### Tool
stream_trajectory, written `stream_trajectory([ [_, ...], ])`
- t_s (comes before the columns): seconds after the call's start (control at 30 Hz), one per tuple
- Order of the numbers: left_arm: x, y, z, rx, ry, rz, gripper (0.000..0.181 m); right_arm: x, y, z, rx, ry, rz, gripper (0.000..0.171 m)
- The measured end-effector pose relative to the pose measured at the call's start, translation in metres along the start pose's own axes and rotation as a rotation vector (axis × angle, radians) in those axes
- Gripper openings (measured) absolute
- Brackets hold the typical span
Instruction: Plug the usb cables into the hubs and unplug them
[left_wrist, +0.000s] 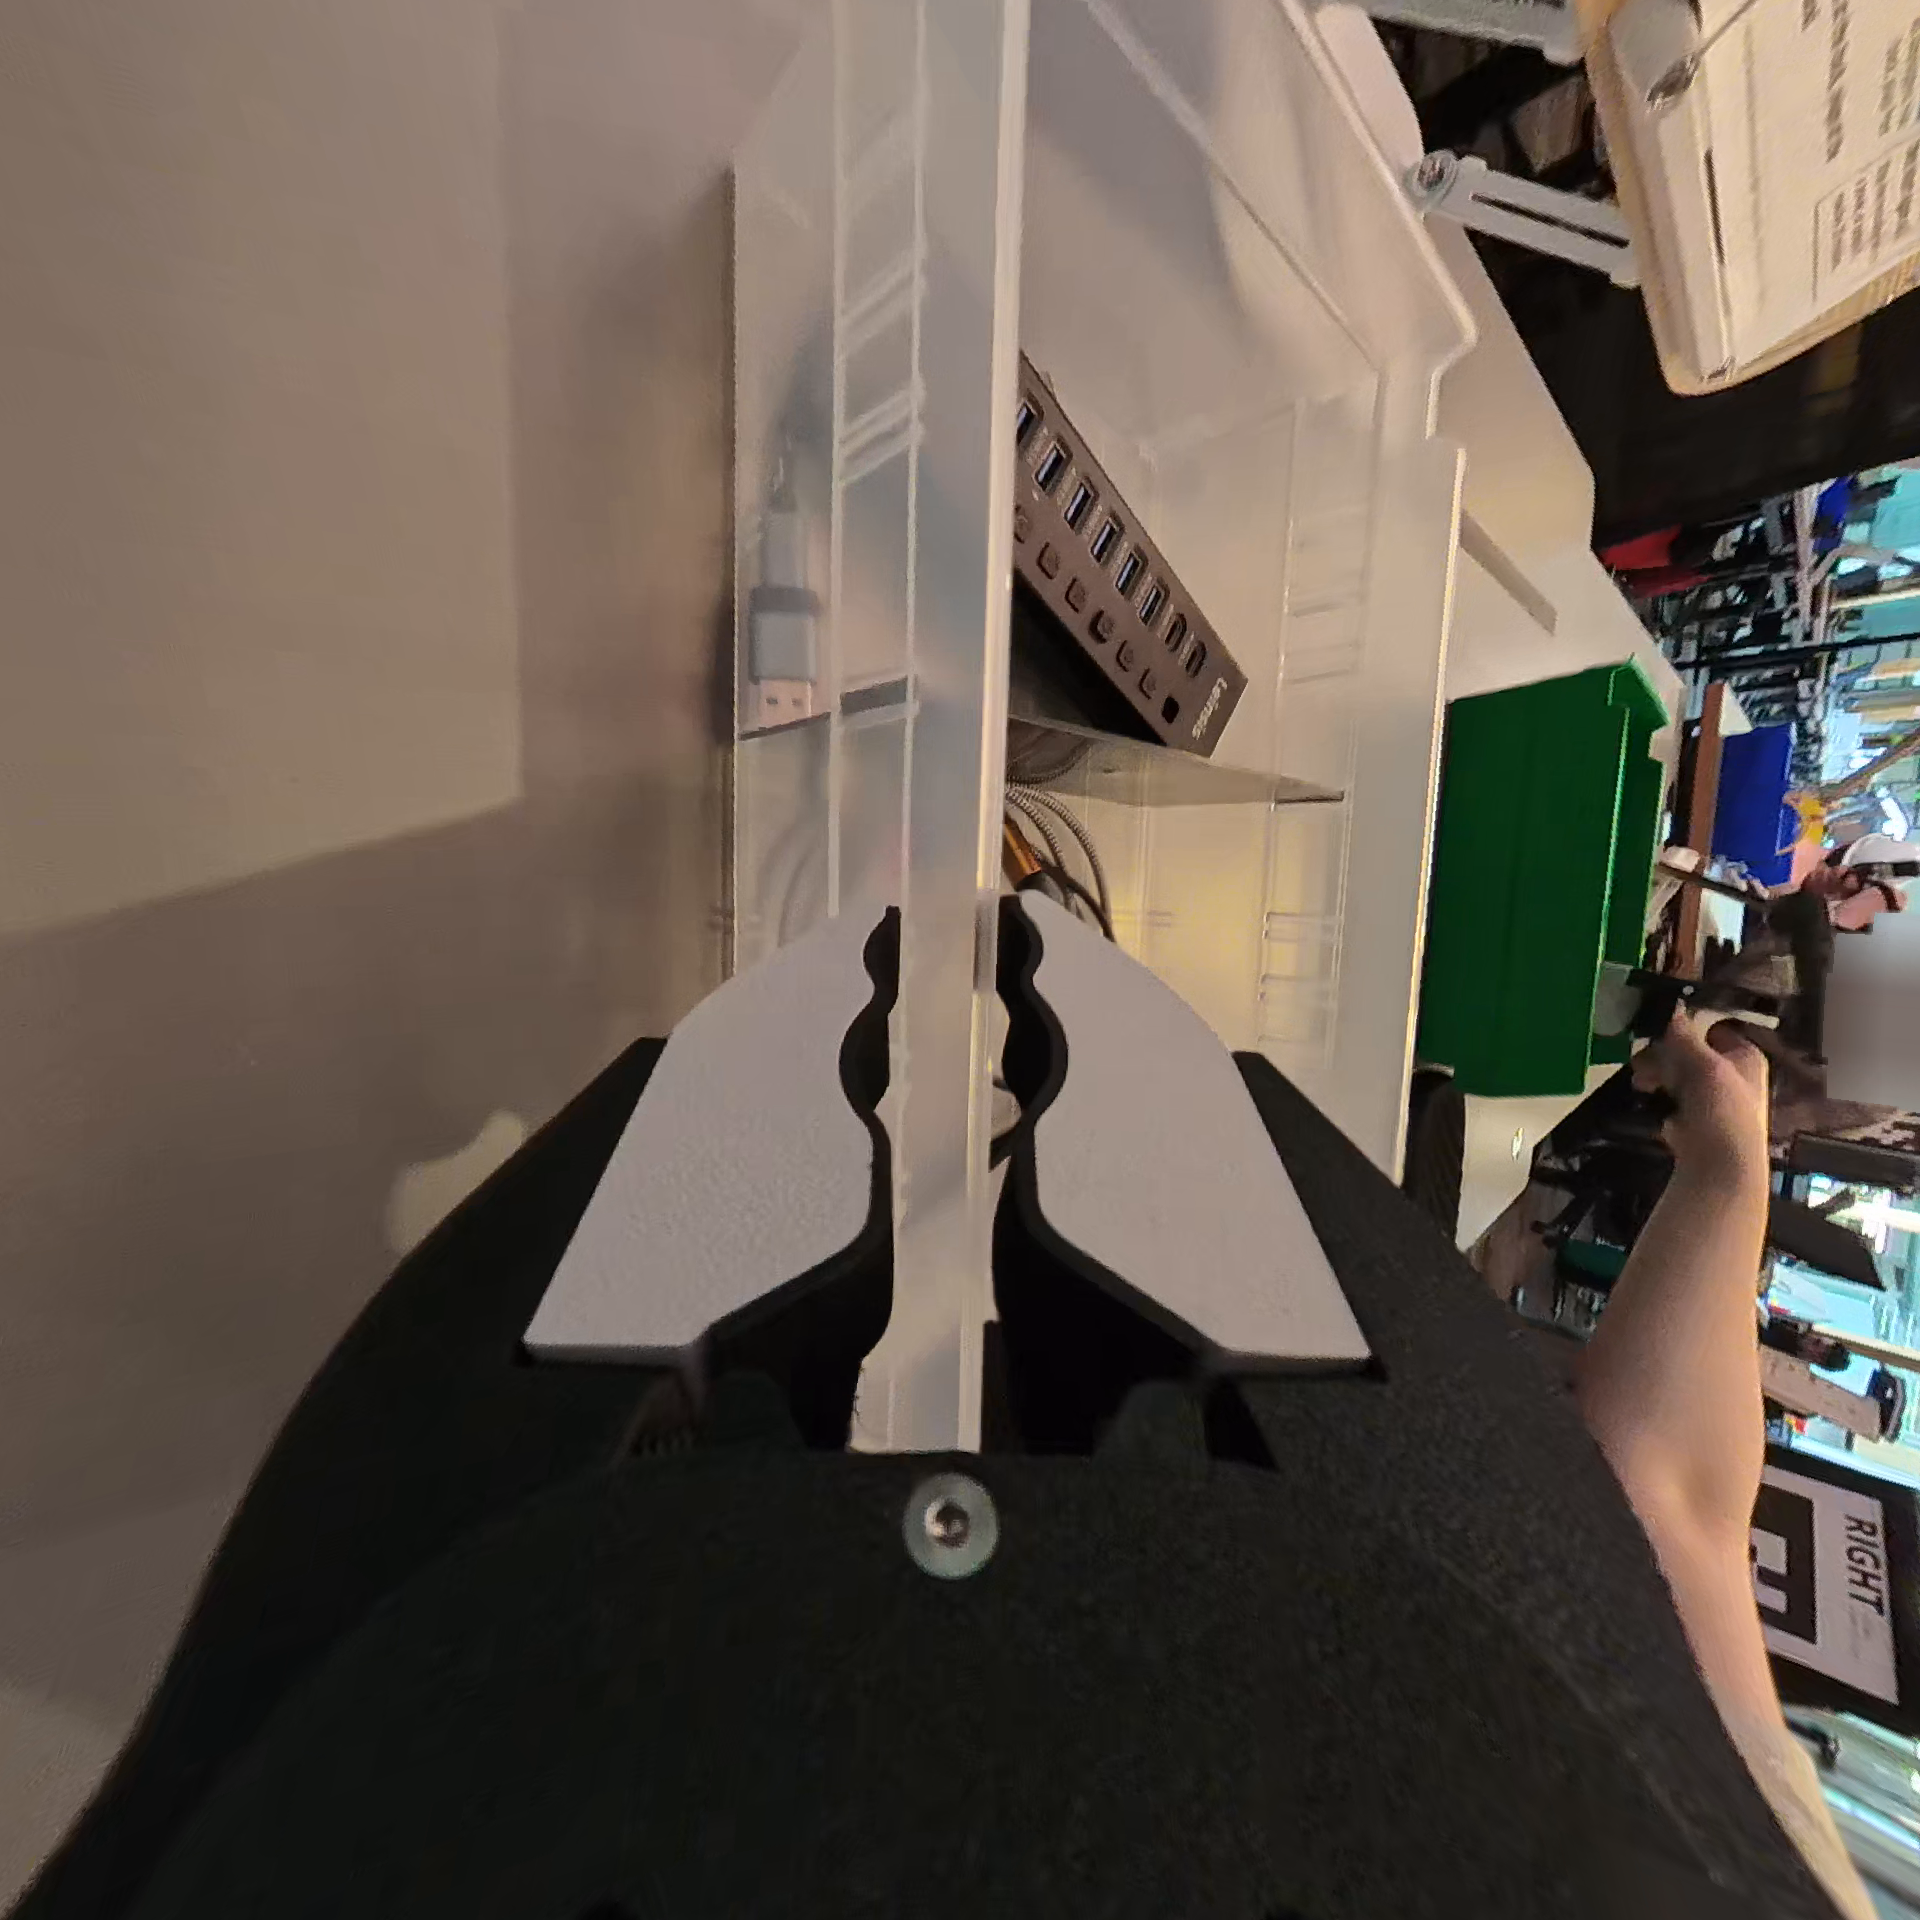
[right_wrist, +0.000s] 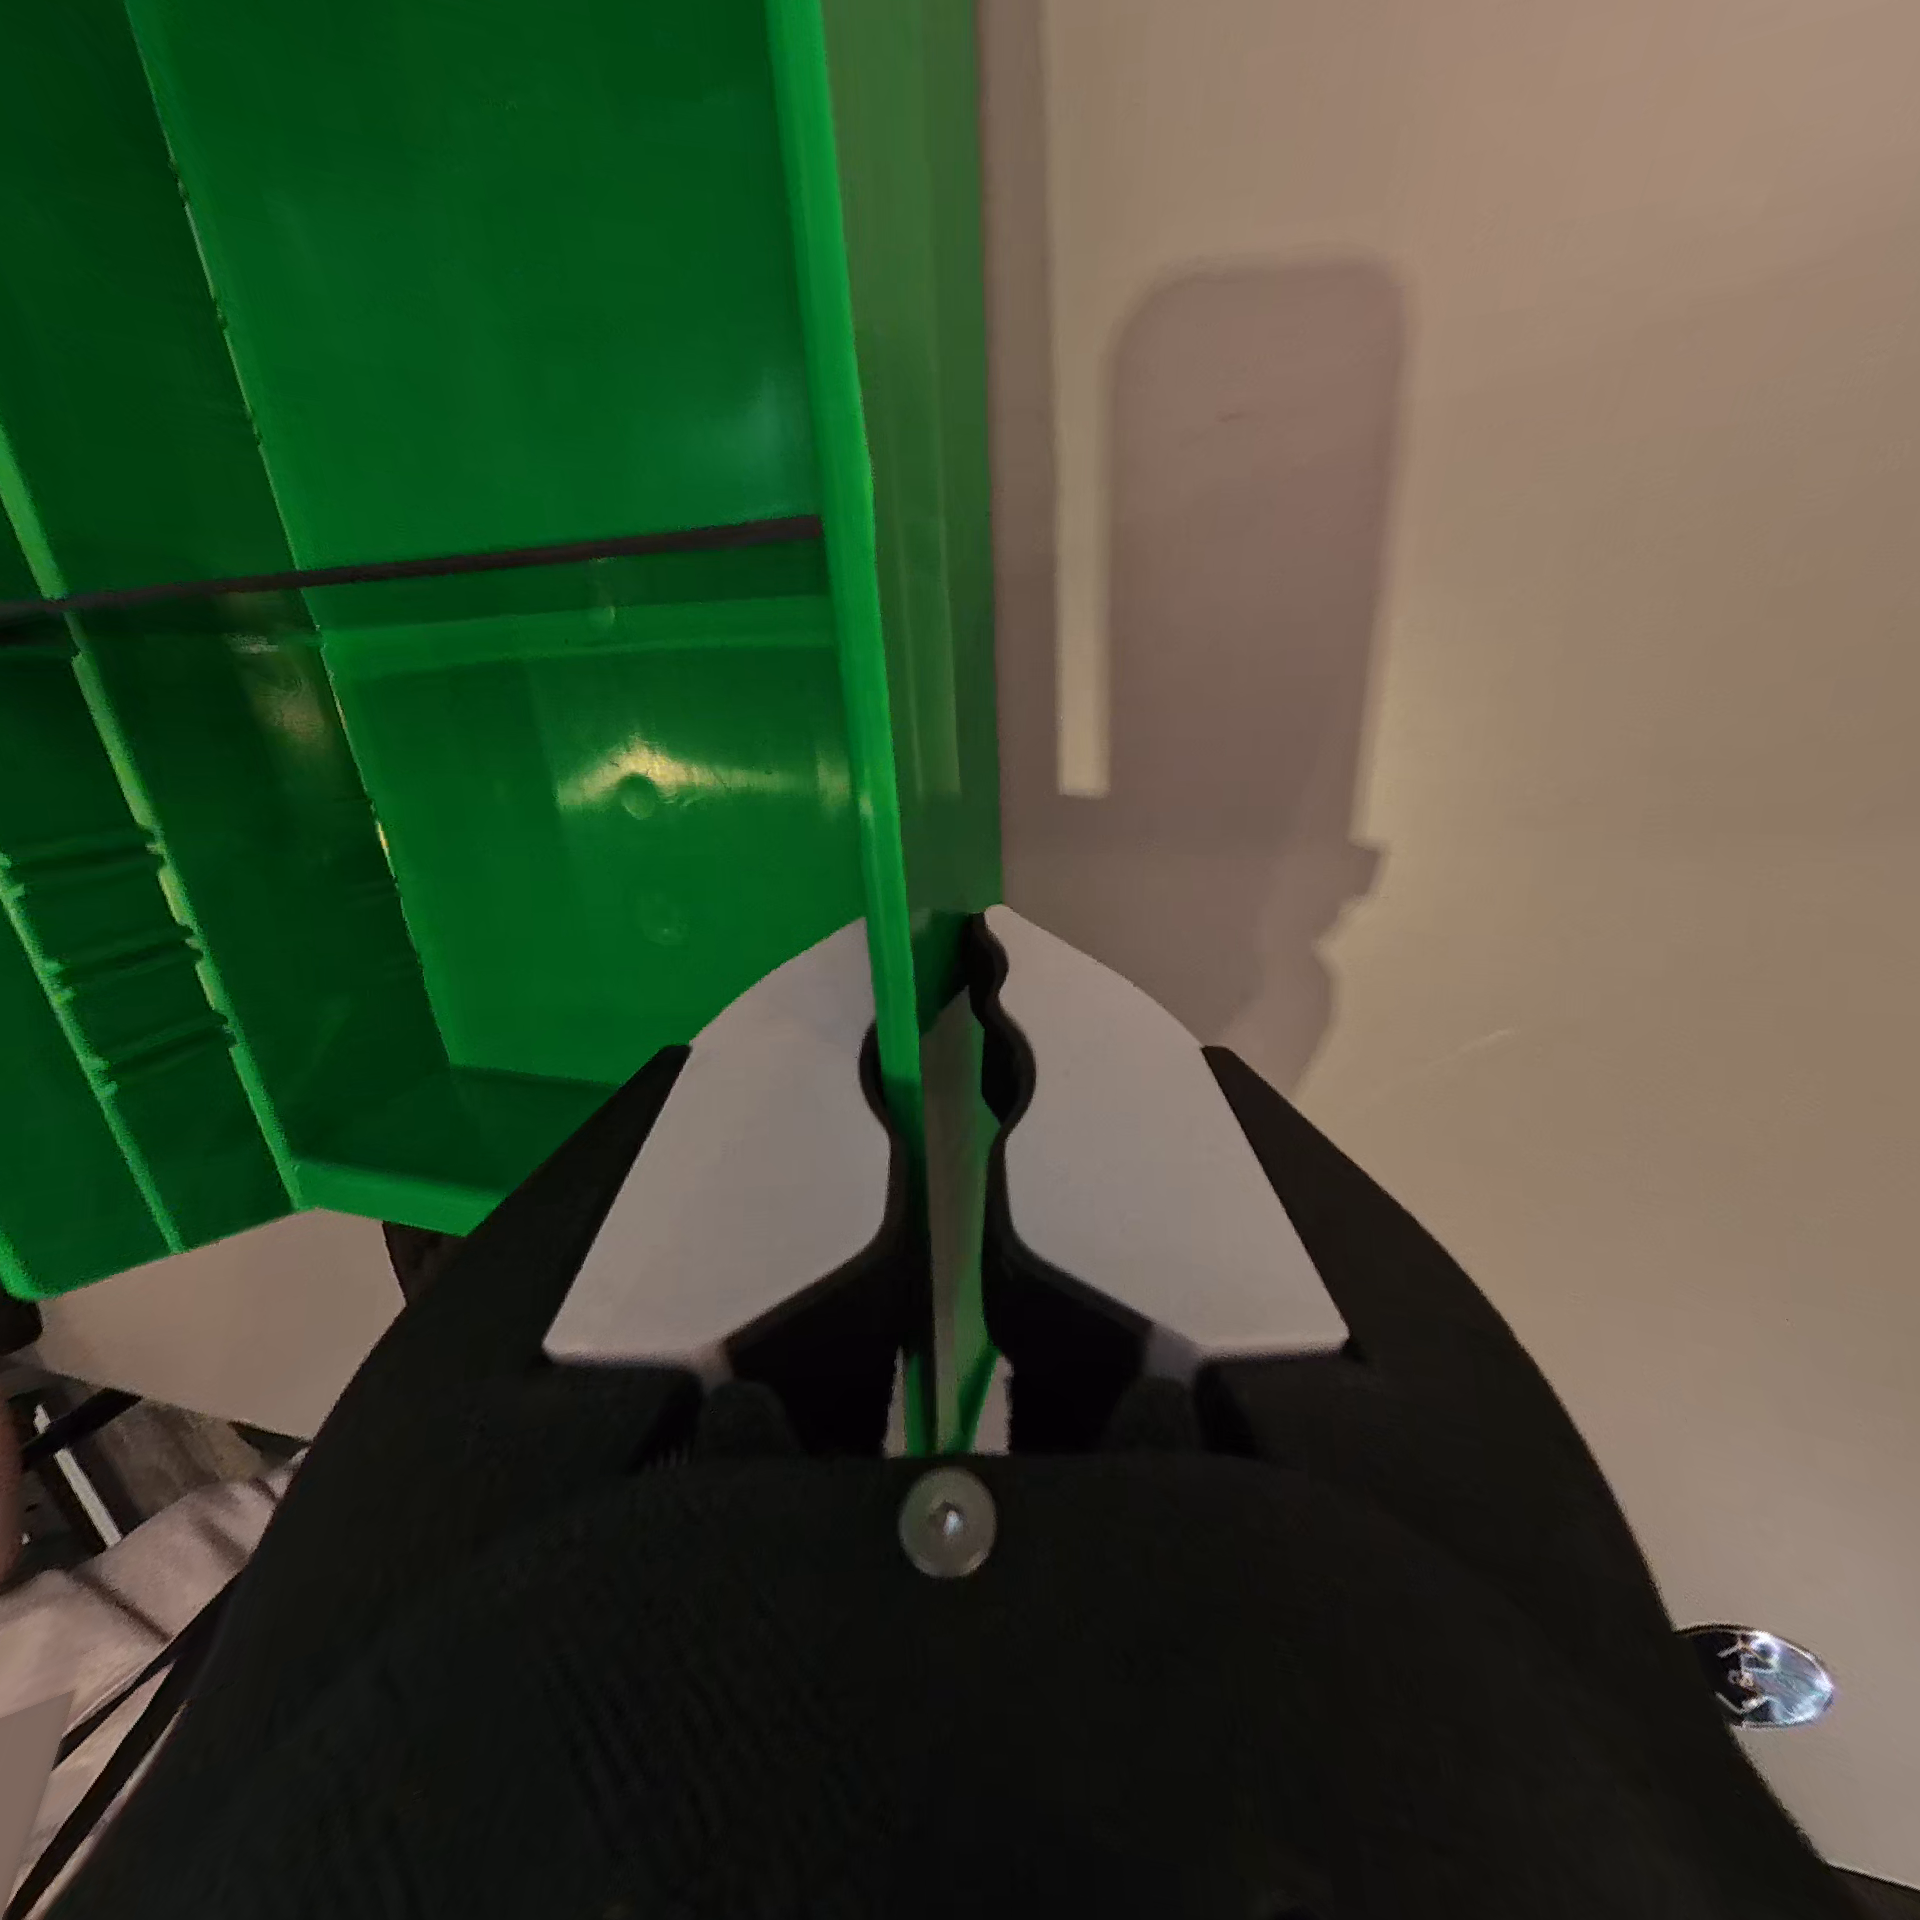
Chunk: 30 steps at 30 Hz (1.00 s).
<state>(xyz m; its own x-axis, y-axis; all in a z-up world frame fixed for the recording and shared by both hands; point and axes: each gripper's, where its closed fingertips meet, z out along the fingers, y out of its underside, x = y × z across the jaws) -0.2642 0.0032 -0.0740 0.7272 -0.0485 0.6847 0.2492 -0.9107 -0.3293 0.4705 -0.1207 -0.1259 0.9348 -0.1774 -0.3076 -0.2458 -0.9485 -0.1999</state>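
Note:
My left gripper (left_wrist: 943, 920) is shut on the side wall of a clear plastic bin (left_wrist: 940, 623). Inside the bin lies a dark USB hub (left_wrist: 1127, 561) with a row of blue ports, and braided cables (left_wrist: 1049, 821) sit below it. A silver USB-A plug (left_wrist: 781, 655) shows through the bin's wall on the left. My right gripper (right_wrist: 966, 925) is shut on the side wall of a green plastic bin (right_wrist: 520, 416), which has a thin black cable (right_wrist: 416, 571) across it. The green bin (left_wrist: 1527, 883) also shows in the left wrist view, beyond the clear bin.
A pale tabletop (right_wrist: 1558, 727) lies under both bins. A person's forearm (left_wrist: 1683, 1247) holding the other gripper shows at the right of the left wrist view. A clipboard with paper (left_wrist: 1766, 177) hangs at the top right. A shiny metal disc (right_wrist: 1756, 1688) sits on the table. From the left gripper's tips to the silver USB-A plug (left_wrist: 781, 655) is close to 9 centimeters. The left tips stand about 15 centimeters off the dark USB hub (left_wrist: 1127, 561).

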Motion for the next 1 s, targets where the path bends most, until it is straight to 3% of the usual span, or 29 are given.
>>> stream_trajectory([
  [0.67,0.001,0.003,-0.004,-0.003,-0.007,-0.032,0.018,0.008,-0.007,-0.002,0.040,0.026,0.040,0.009],
  [0.8,0.019,-0.011,-0.030,0.134,0.041,-0.031,0.017,0.012,-0.007,-0.004,0.069,0.049,0.061,0.021],
  [1.0,0.083,-0.028,-0.109,0.488,0.004,0.209,0.013,0.015,-0.020,-0.041,0.238,0.190,-0.045,0.026],
])
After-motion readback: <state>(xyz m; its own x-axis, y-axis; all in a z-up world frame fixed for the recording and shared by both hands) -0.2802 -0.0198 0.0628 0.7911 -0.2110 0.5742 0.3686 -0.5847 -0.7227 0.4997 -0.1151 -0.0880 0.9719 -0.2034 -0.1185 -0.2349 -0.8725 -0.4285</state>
